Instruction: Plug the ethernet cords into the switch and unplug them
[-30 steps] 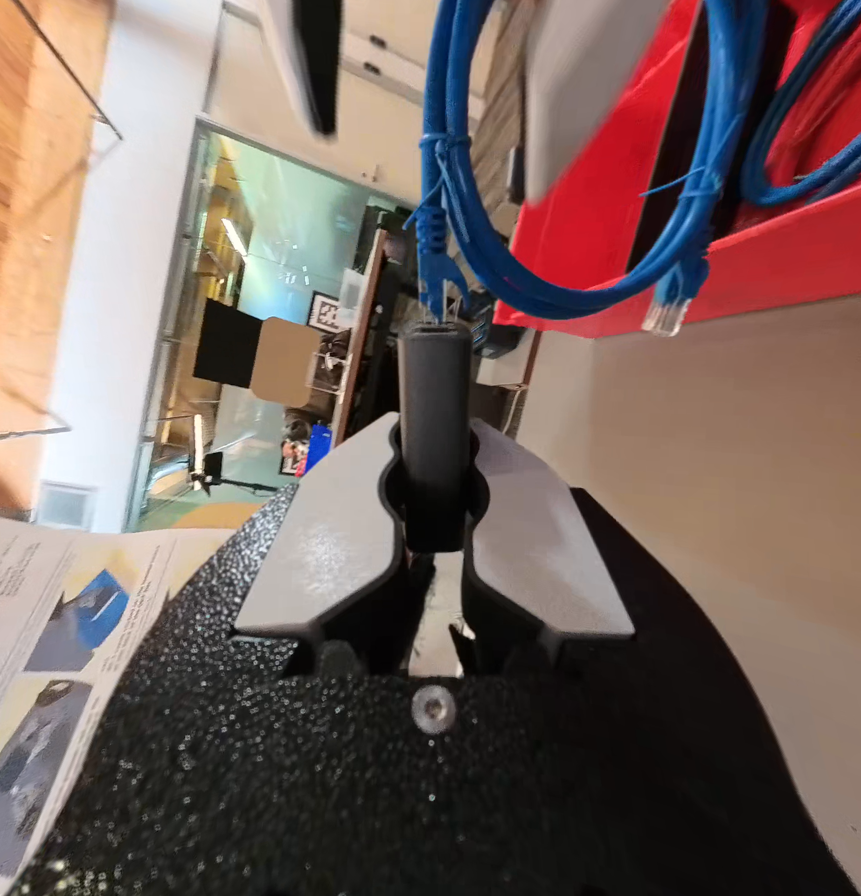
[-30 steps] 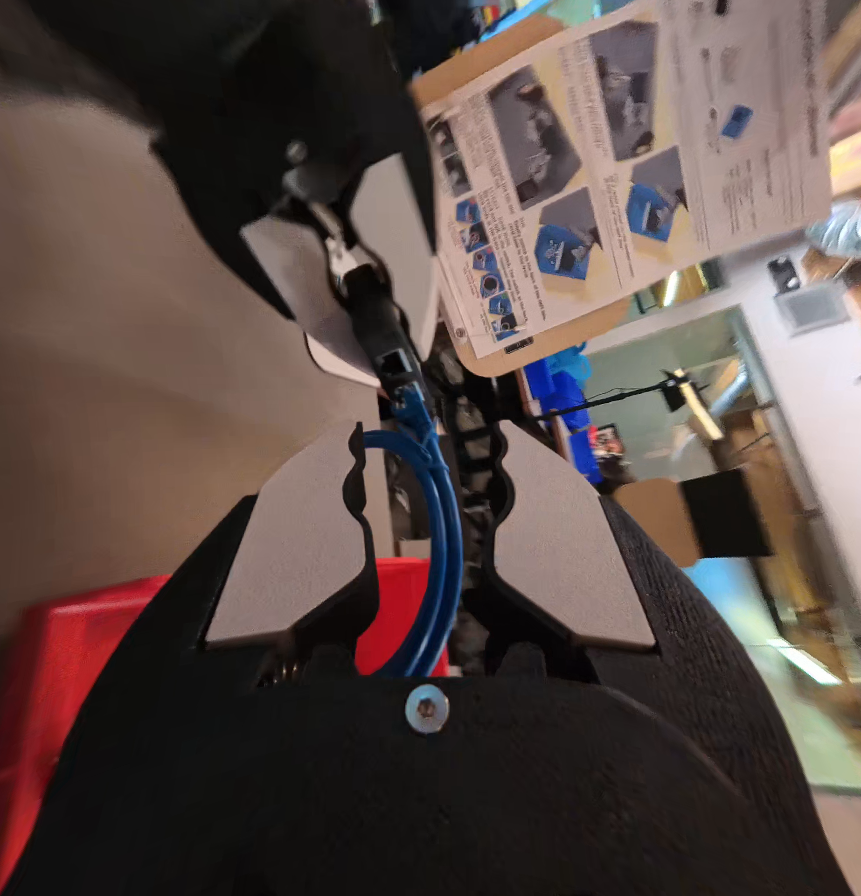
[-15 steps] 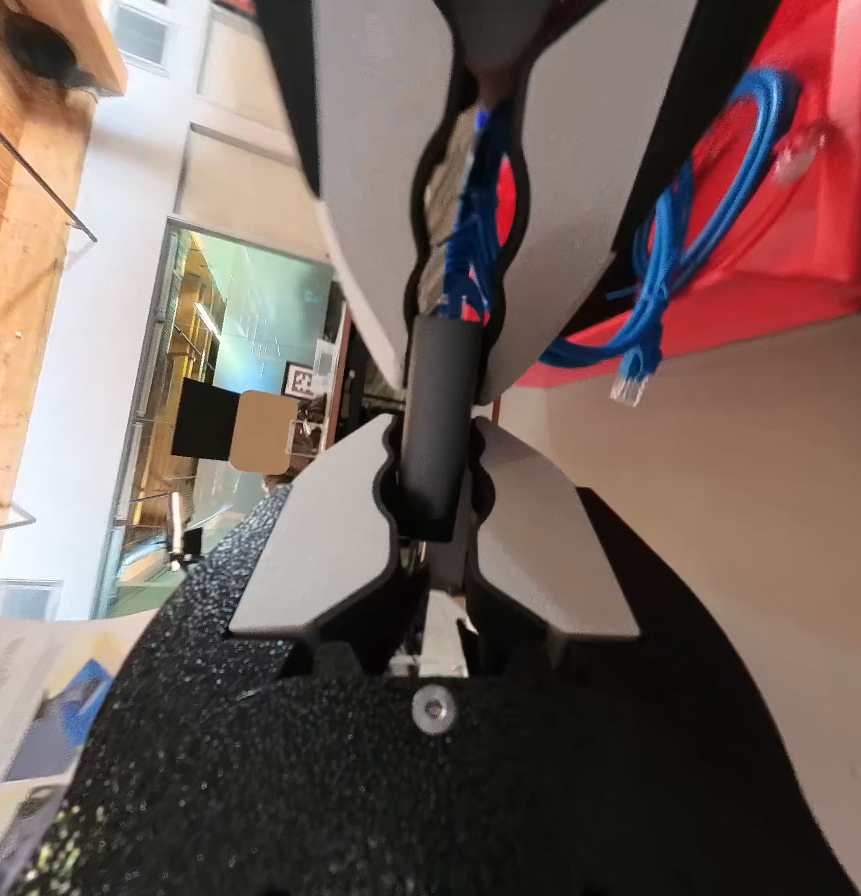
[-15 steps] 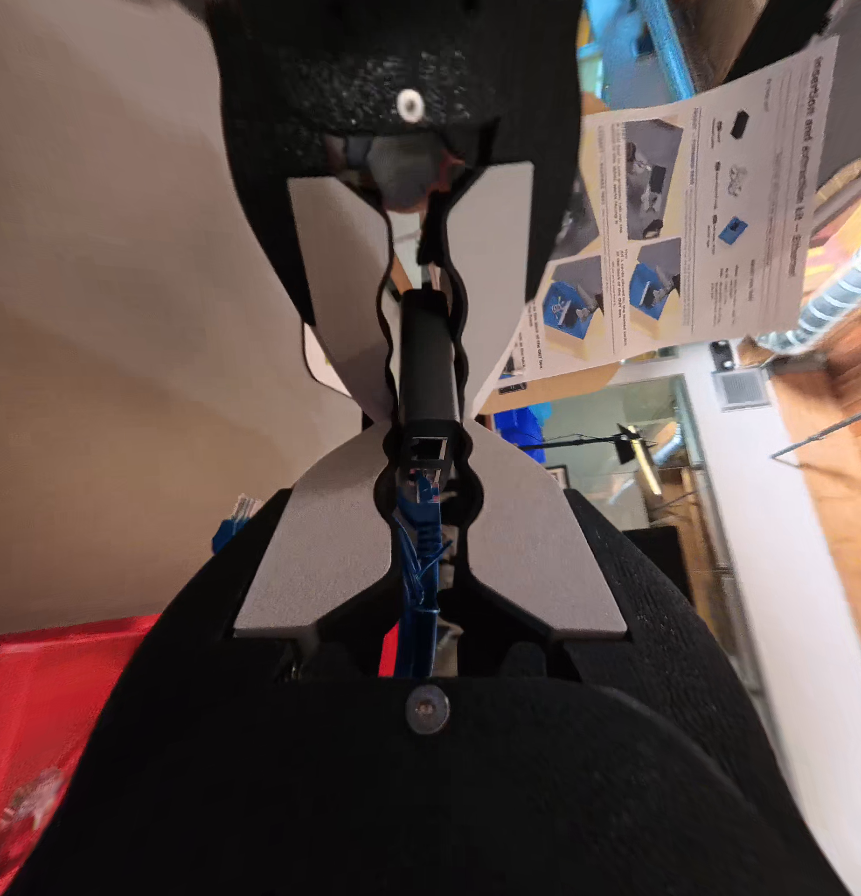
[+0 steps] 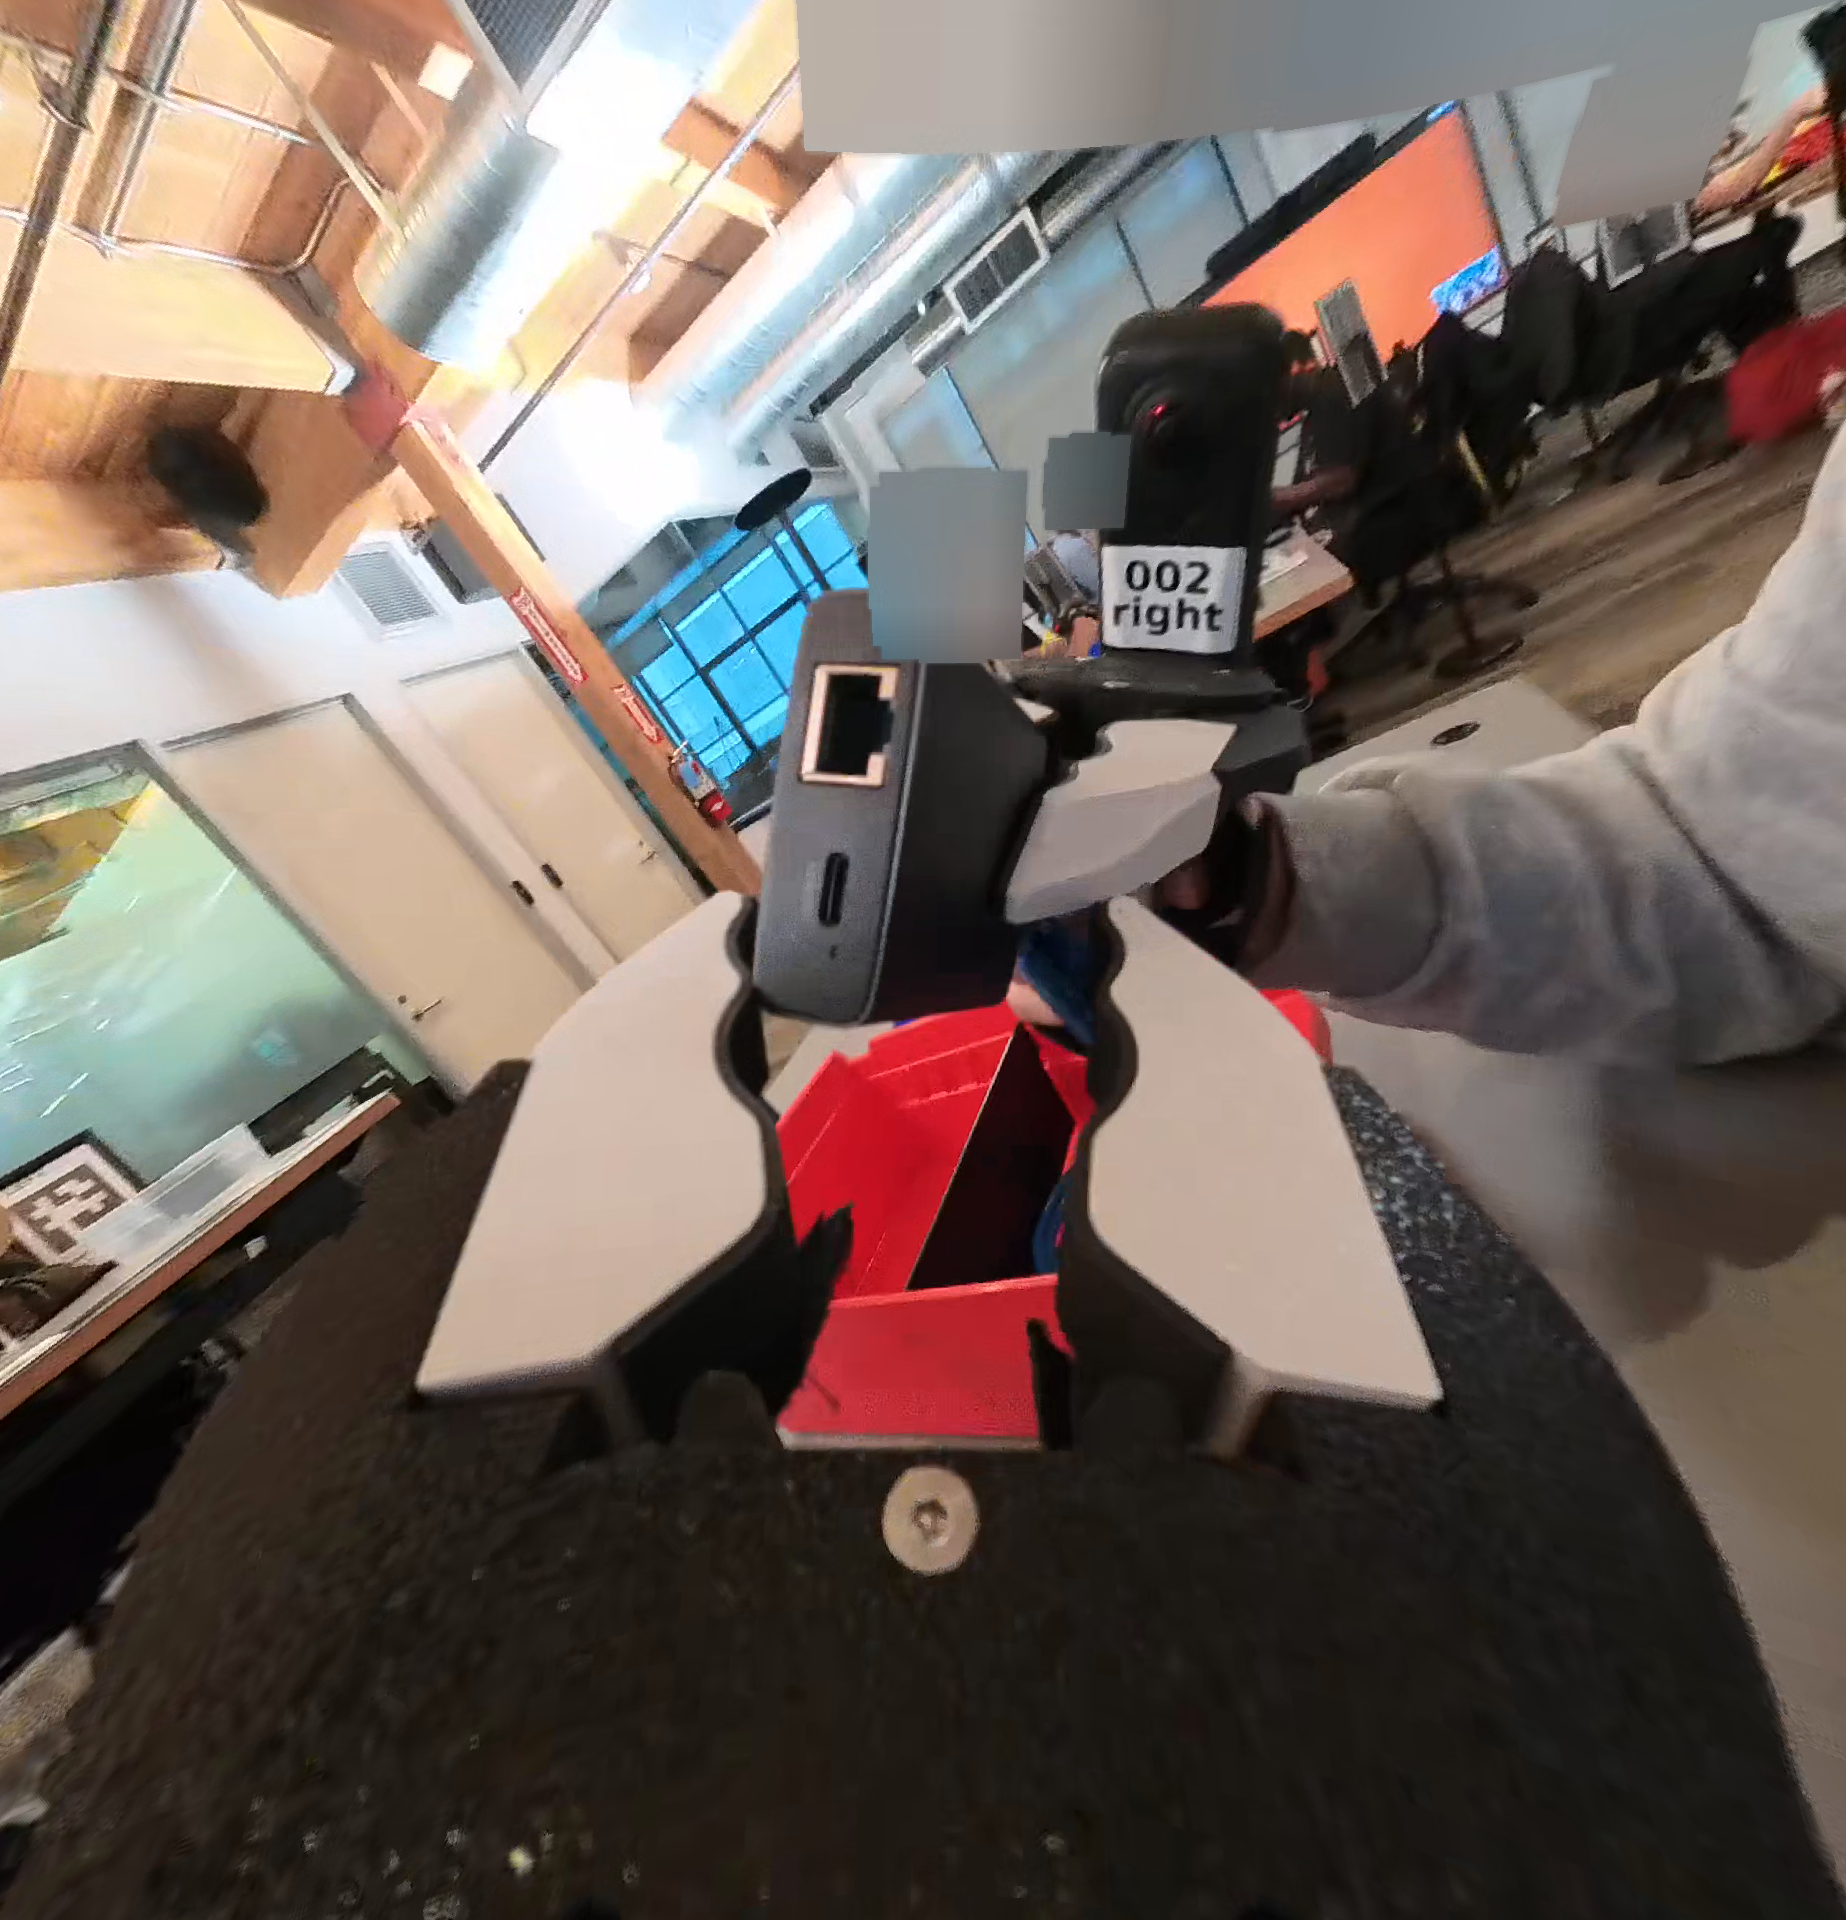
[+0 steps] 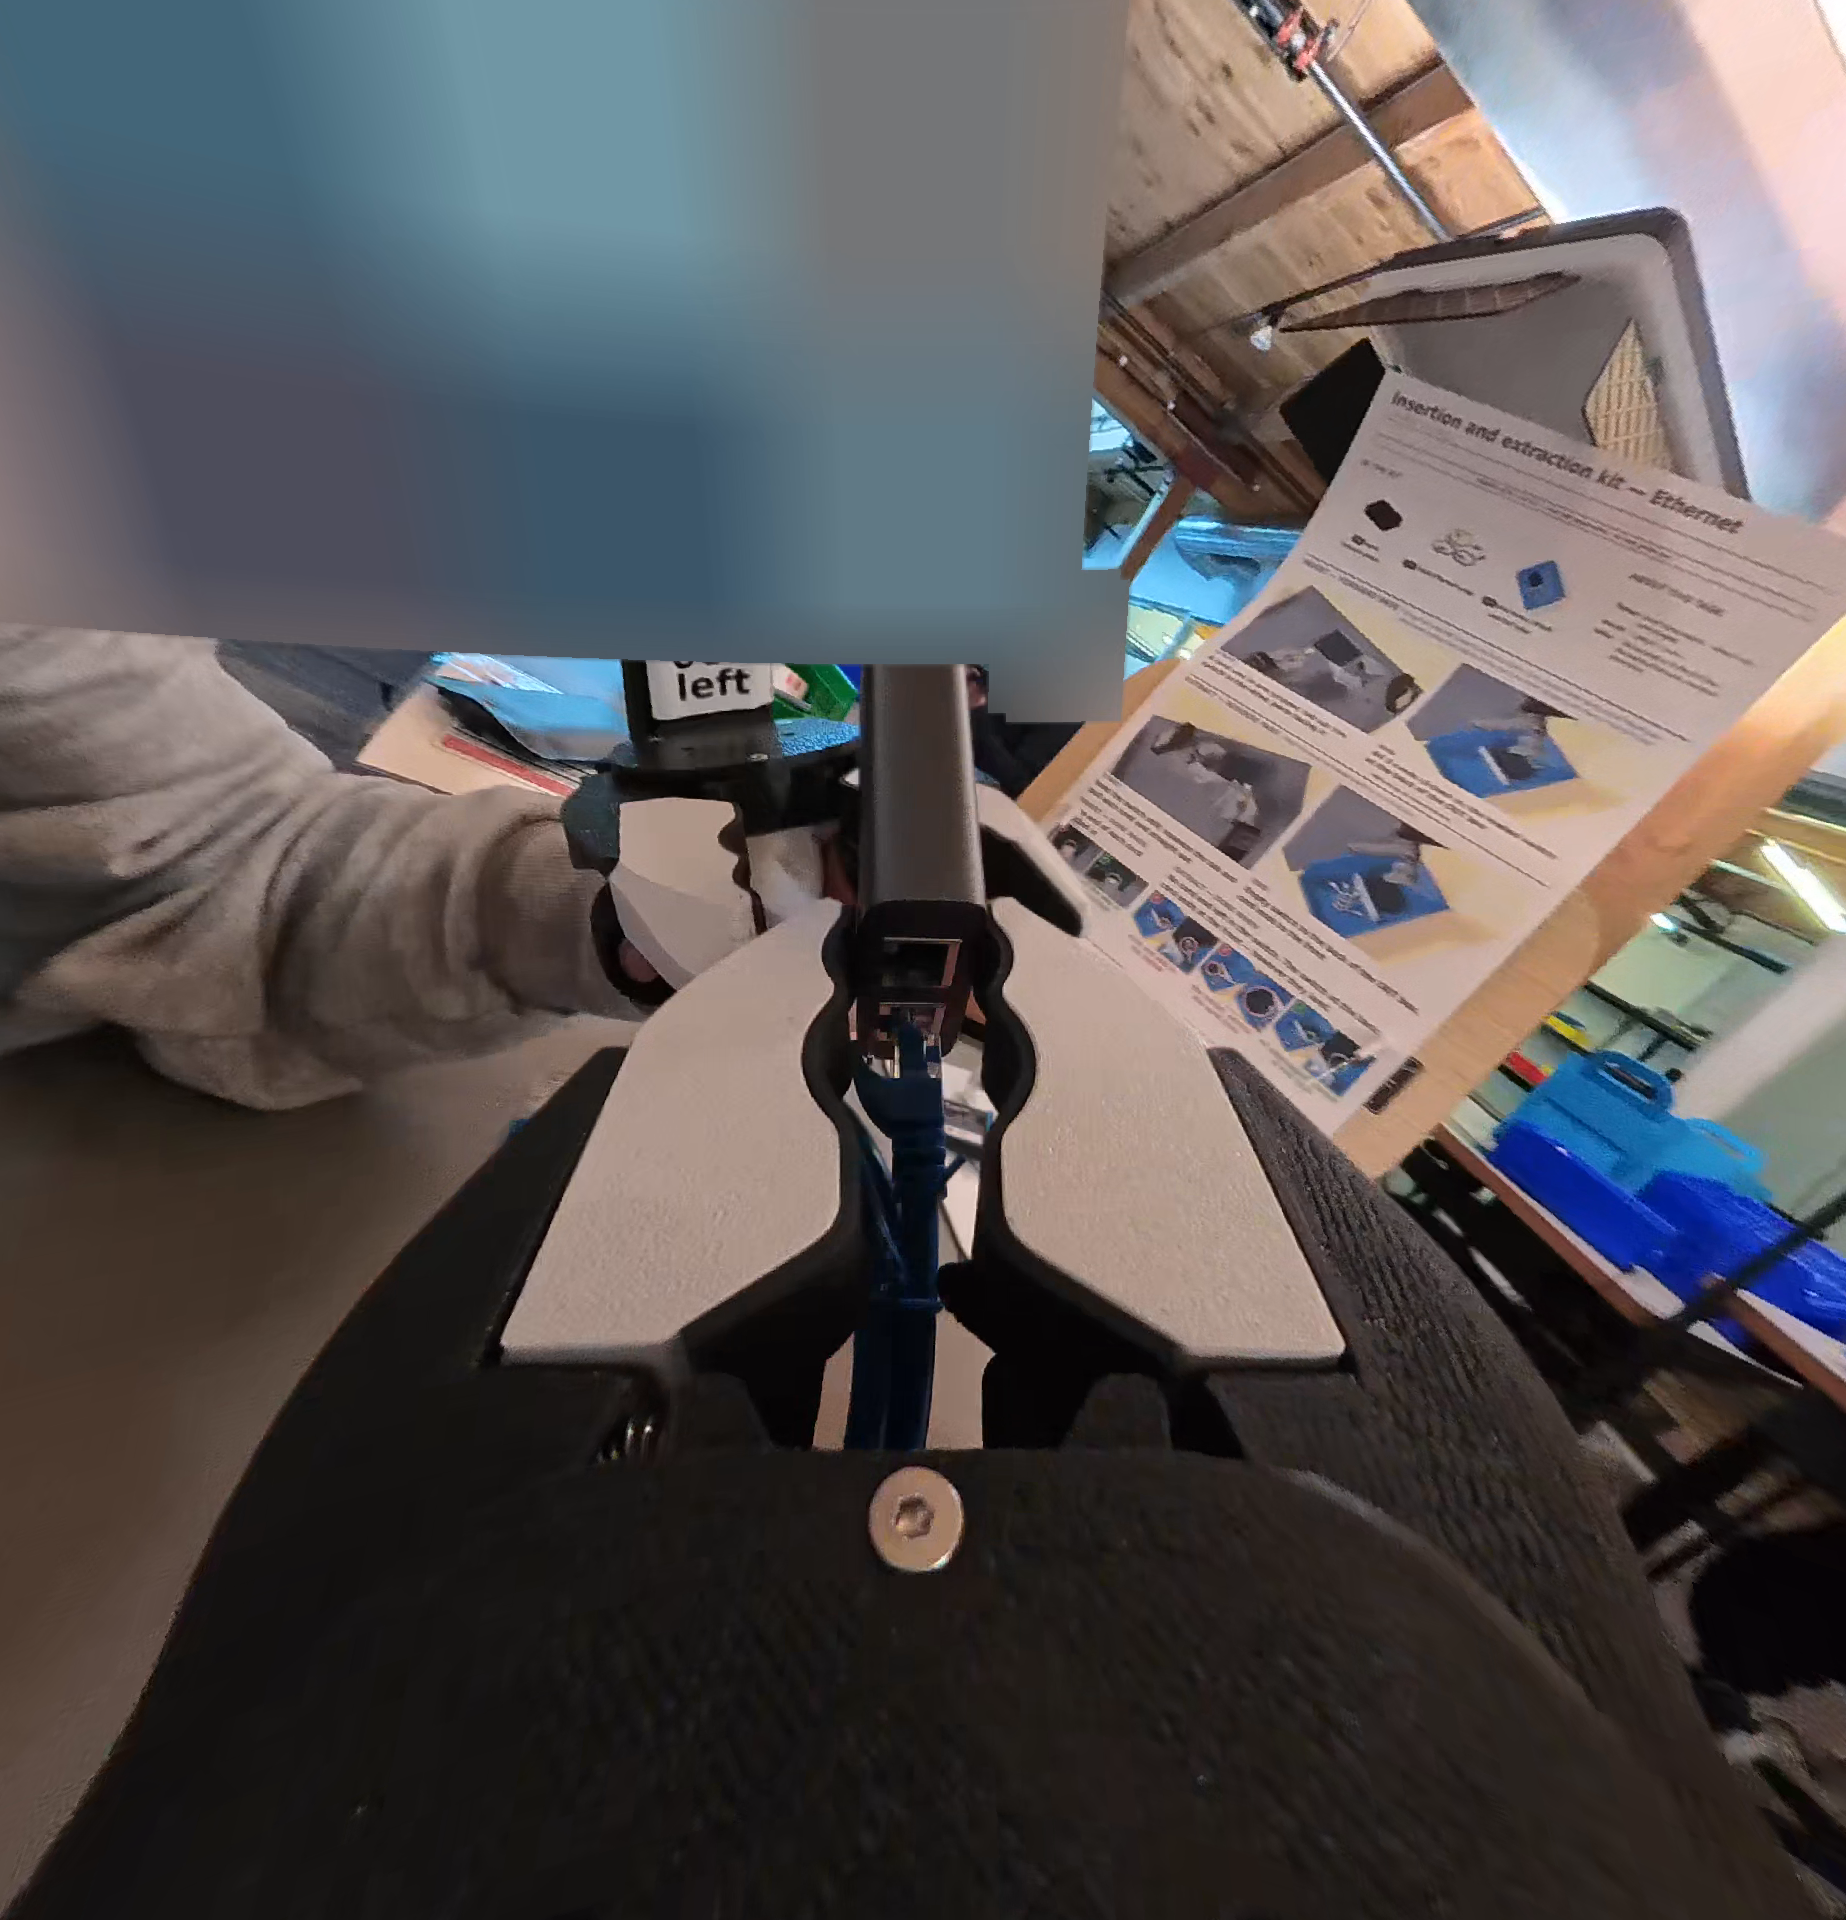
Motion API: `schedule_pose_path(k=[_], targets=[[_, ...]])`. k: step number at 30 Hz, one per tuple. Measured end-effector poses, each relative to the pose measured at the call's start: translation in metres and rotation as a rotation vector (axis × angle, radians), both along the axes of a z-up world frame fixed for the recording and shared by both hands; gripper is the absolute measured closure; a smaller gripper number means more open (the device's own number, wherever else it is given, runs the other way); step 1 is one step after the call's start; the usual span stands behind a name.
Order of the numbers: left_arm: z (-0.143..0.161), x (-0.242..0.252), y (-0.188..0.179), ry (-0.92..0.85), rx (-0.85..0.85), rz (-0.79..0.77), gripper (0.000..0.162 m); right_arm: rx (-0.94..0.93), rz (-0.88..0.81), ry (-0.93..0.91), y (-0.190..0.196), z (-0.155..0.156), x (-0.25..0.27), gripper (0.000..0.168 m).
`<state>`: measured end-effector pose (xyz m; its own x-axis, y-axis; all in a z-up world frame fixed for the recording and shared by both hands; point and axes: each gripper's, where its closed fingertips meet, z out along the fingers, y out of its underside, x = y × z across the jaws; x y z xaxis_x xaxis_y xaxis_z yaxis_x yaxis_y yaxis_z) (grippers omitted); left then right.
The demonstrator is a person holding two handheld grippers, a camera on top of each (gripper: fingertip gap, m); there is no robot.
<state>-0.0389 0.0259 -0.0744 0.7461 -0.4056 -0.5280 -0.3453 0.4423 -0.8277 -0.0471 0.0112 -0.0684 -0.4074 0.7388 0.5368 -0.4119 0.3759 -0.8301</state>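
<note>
The left tongs (image 5: 924, 935) are held wide open, with nothing clasped between their grey fingers. Just beyond their tips a black adapter (image 5: 898, 831) is seen, turned so that a face with a square port and a small slot looks back at them. Its lower corner lies against the tip of the left finger; whether the two touch cannot be told. Below the adapter, in the gap between the left tongs' fingers, a red bin (image 5: 877, 1122) with a dark divider is seen. To the right of these tongs a grey sleeve (image 5: 1521, 883) is seen, reaching to the handle of the other tongs, by whose fingers the adapter is clasped from its right side.

The right tongs (image 6: 914, 935) are closed on the near end of the adapter, which is seen edge-on and standing up past their tips. A blue cable (image 6: 914, 1122) is run up through the narrow gap between their fingers, and its plug is brought to the adapter's near end; whether it is seated cannot be told. The left tongs' fingers are seen beyond, apart on either side of the adapter. To the right of the right tongs an illustrated sheet (image 6: 1418, 779) is propped on a board, and blue boxes (image 6: 1625, 1143) are seen lower right.
</note>
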Motion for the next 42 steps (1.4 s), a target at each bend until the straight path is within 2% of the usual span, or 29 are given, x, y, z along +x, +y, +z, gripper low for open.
schedule_pose_path(k=[6, 8, 12, 13, 15, 19, 25, 30, 34, 35, 39, 42], targets=[[-0.003, 0.004, -0.004, 0.002, -0.013, -0.058, 0.097, 0.055, 0.015, -0.023, -0.004, -0.006, 0.004, 0.149], [-0.008, -0.006, 0.002, 0.086, -0.033, 0.032, 0.093, 0.113, -0.032, -0.05, 0.001, -0.012, 0.001, 0.148], [-0.018, -0.02, 0.005, 0.362, -0.06, 0.246, 0.089, 0.29, -0.133, -0.124, 0.007, -0.03, -0.001, 0.148], [-0.021, -0.02, 0.004, 0.416, -0.073, 0.274, 0.09, 0.316, -0.14, -0.136, 0.006, -0.032, -0.001, 0.148], [-0.027, -0.018, 0.002, 0.496, -0.081, 0.288, 0.104, 0.336, -0.125, -0.144, 0.001, -0.035, 0.0, 0.148], [-0.03, -0.008, -0.002, 0.511, -0.076, 0.229, 0.124, 0.33, -0.108, -0.149, 0.0, -0.034, 0.003, 0.148], [-0.031, -0.013, -0.003, 0.553, -0.113, 0.29, 0.117, 0.39, -0.15, -0.198, 0.009, -0.042, 0.005, 0.148], [-0.042, -0.012, 0.0, 0.697, -0.138, 0.37, 0.126, 0.482, -0.215, -0.218, 0.01, -0.049, 0.003, 0.148], [-0.043, -0.013, 0.001, 0.722, -0.127, 0.372, 0.135, 0.492, -0.235, -0.214, 0.011, -0.05, 0.003, 0.147], [-0.043, -0.015, 0.001, 0.719, -0.128, 0.373, 0.14, 0.478, -0.258, -0.208, 0.013, -0.048, 0.0, 0.142], [-0.044, -0.027, 0.003, 0.702, -0.144, 0.385, 0.141, 0.419, -0.347, -0.167, 0.029, -0.028, 0.004, 0.12], [-0.046, -0.046, 0.004, 0.714, -0.17, 0.431, 0.14, 0.331, -0.466, -0.129, 0.064, -0.004, 0.023, 0.125]])
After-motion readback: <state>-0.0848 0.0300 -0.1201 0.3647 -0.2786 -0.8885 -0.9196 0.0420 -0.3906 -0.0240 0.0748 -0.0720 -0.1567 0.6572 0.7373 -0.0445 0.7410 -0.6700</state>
